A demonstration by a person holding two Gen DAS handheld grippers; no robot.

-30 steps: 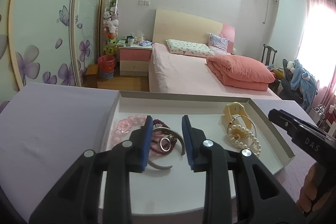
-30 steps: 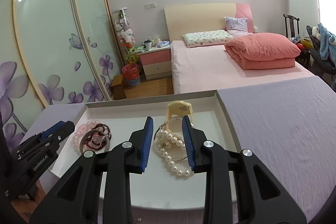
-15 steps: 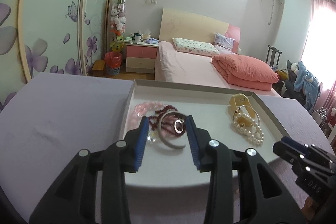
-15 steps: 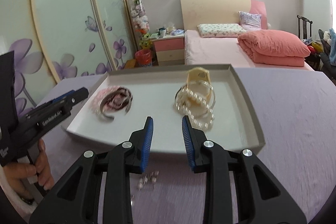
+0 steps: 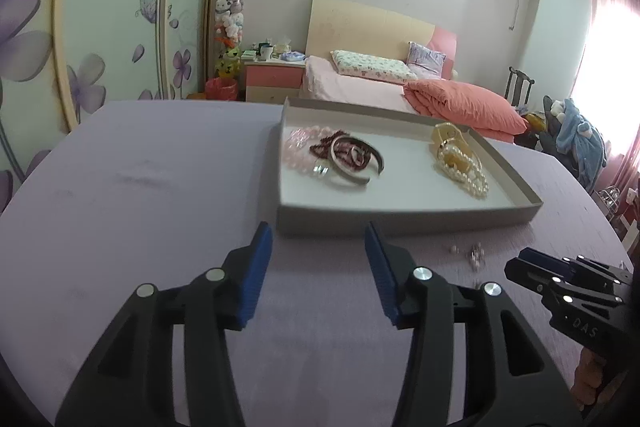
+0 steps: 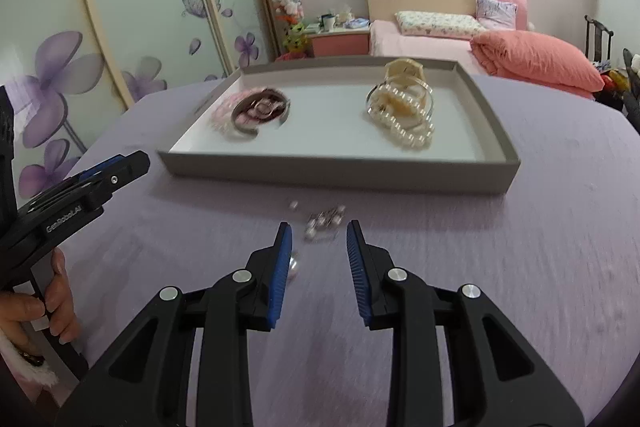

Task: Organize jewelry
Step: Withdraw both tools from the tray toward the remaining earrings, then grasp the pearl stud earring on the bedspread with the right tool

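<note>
Both tools gape wide and empty, the right tool [image 6: 316, 239] poised over what look like earrings [image 6: 324, 221] lying near the tray [image 6: 340, 171], the left tool [image 5: 318, 247] idle.

Daylight is flooding in from the curtained window [image 5: 612, 67], glaring whitely; beyond the jaws, everything is smearing with motion blur, edges bowing fisheye-round.

Beyond the right gripper [image 6: 316, 243] jaws, earrings [image 6: 324, 221] on tablecloth [image 6: 520, 247]; farther ahead, tray [image 6: 340, 171] holding bangles [image 6: 260, 111] left, pearls [image 6: 404, 119] right.
</note>
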